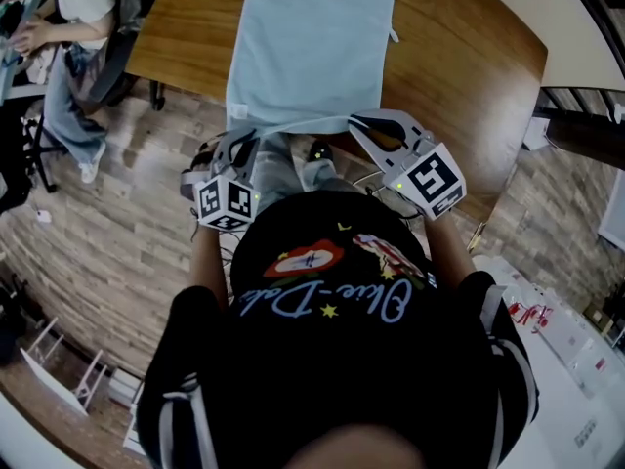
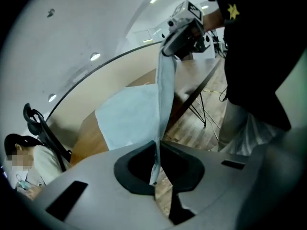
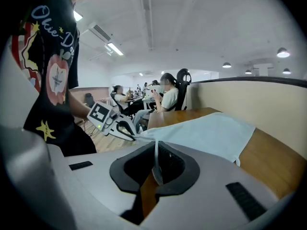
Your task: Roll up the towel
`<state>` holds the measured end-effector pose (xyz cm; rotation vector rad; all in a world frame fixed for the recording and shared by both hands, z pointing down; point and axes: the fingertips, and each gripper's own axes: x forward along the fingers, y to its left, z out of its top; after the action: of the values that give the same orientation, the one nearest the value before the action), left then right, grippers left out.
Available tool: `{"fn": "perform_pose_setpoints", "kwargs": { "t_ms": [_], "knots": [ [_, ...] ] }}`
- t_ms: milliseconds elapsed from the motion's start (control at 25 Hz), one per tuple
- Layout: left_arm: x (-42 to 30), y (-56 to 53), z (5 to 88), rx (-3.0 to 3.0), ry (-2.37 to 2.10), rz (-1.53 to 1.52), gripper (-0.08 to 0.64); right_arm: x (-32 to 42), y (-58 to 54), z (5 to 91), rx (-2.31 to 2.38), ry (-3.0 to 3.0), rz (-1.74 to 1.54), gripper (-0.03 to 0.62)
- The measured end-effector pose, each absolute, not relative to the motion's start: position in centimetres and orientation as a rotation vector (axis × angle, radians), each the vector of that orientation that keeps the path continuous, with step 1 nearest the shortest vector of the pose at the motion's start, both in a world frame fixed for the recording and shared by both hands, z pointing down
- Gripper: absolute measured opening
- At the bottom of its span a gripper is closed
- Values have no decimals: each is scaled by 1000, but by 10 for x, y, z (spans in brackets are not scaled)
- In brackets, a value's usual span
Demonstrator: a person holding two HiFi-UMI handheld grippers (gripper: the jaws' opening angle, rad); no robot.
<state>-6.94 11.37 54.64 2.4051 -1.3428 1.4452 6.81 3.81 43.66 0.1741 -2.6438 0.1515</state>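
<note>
Pale blue soft cloth towel [image 1: 312, 47] flat on glossy brown wooden worktop [image 1: 459, 76], near edge hanging off, left gripper [image 1: 240, 141] jaws pinching near-left corner, right gripper [image 1: 365, 123] jaws pinching near-right corner

- The left tongs [image 1: 238, 141] hang at the near edge of the counter [image 1: 469, 76], left of the body, pointing down and away. Their jaws are pressed together on the near-left corner of the towel [image 1: 312, 47].
- The right tongs [image 1: 357, 121] sit to the right and slightly farther off, with jaws pinched on the towel's near-right corner.
- Both forearms reach forward from bent elbows, close to the torso.
</note>
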Motion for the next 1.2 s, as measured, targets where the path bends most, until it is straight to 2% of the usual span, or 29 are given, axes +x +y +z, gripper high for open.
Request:
{"fn": "perform_pose_setpoints", "kwargs": {
  "t_ms": [360,760,880,920,1040,1200],
  "knots": [
    [-104,56,495,2490,-1183,1508,17,73,-2,450,383,-2621,273,14],
    [-106,-14,526,2483,-1065,1716,22,77,-53,496,551,-2412,163,14],
    [-110,-19,538,2433,-1101,1710,178,81,-57,513,550,-2336,132,30],
    [-111,-19,538,2429,-1124,1671,200,83,-57,518,550,-2313,124,50],
    [-119,-23,527,2435,-1228,1486,216,93,-63,521,594,-2279,119,134],
    [-136,-22,502,2426,-1383,1359,221,108,-74,502,678,-2289,76,183]
  ]
}}
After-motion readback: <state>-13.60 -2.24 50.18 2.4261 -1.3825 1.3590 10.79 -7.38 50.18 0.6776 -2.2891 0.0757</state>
